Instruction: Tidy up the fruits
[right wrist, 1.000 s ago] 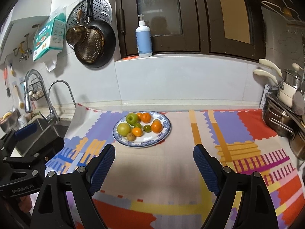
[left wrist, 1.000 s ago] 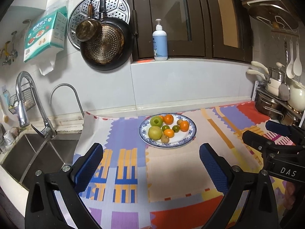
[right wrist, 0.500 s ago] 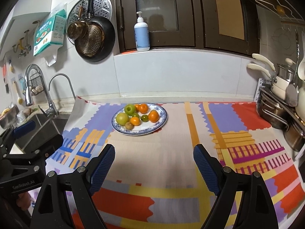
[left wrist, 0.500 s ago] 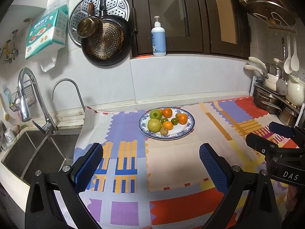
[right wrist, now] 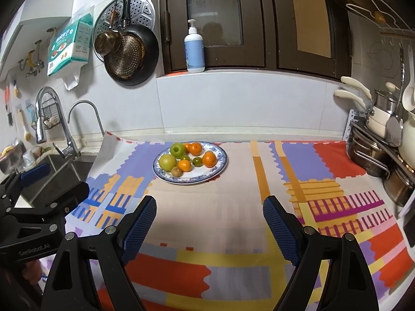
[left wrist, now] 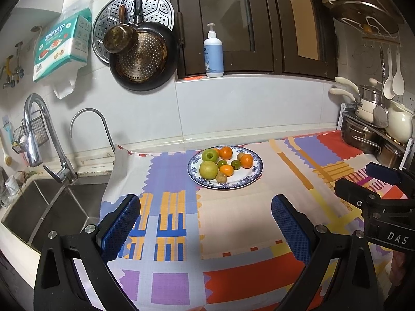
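A blue-rimmed white plate (left wrist: 253, 175) stands on the patterned mat and holds two green apples, a kiwi, small green fruits and several oranges. It also shows in the right wrist view (right wrist: 219, 167). My left gripper (left wrist: 206, 215) is open and empty, held above the mat well short of the plate. My right gripper (right wrist: 208, 213) is open and empty, also short of the plate. The green apple (left wrist: 209, 155) sits at the plate's far left, a yellow-green apple (right wrist: 167, 162) in front of it.
A steel sink (left wrist: 46, 202) and tap (left wrist: 39, 134) lie to the left. Pots and a rack (left wrist: 368, 134) stand at the right. Pans (left wrist: 141, 57) hang on the wall. A soap bottle (left wrist: 213, 51) stands on the sill.
Both grippers have pulled back and up from the plate, so the plate looks smaller and more of the mat shows. Both stay open.
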A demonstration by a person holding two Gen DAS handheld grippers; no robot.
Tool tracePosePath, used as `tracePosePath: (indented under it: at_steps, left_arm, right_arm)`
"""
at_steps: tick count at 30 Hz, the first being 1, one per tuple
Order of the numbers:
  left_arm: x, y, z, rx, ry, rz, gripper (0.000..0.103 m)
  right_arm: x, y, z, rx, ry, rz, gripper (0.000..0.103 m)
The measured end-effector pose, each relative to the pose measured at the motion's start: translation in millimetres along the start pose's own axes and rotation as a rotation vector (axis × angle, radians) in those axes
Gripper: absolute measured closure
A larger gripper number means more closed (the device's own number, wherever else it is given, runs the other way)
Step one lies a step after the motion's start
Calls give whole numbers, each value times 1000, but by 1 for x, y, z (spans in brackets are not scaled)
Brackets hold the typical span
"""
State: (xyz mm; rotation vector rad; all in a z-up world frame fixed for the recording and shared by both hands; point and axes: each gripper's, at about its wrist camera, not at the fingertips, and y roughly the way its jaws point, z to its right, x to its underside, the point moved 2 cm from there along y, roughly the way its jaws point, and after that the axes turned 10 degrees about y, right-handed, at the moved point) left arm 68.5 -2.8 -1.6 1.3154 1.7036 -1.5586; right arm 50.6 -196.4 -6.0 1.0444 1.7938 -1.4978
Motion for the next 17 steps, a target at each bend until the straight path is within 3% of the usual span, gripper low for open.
tracePosePath:
  at_steps: [17]
  left_arm:
    - [4, 3, -3, 5, -13, -21, 0]
  right_arm:
    - [2, 2, -2, 0, -6, -15, 18]
